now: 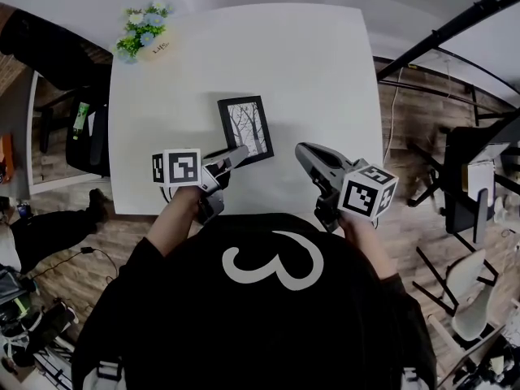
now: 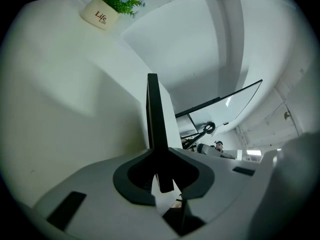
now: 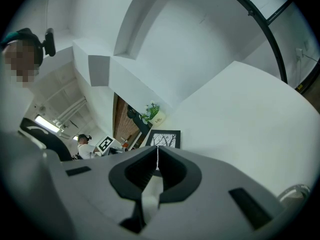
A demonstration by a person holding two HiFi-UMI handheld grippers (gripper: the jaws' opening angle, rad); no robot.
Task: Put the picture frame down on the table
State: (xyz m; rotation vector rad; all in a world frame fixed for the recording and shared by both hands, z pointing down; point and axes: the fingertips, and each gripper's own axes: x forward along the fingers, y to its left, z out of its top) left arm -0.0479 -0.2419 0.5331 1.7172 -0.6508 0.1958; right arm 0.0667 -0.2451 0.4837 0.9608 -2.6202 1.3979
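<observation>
1. My left gripper (image 1: 234, 156) has its fingers pinched shut on the thin black picture frame (image 1: 245, 128) with the tree drawing in it. The fingers are only a little way apart, just as wide as the frame's edge is thick.
2. In the left gripper view the frame shows edge-on, poking straight out of the gap between the fingers. I think I hold it by the edge so I can tip it down flat.
3. The frame is over the middle of the white square worktop (image 1: 317, 63), on the side near me. Its picture side faces up and it looks tilted. I cannot tell if its far edge touches the worktop.
4. My right gripper (image 1: 304, 153) hangs just beside the frame and does not touch it. Its fingers are pressed together with nothing in them. I think it waits there in case the frame slips.
5. The small white pot of flowers (image 1: 146, 37) sits at the far left corner, well apart from the frame. So there is room to lay the frame down.
6. The job looks close to done. Next I think I should lower the frame gently until it lies flat, then let go. If I let go too soon, it could drop and bang.
</observation>
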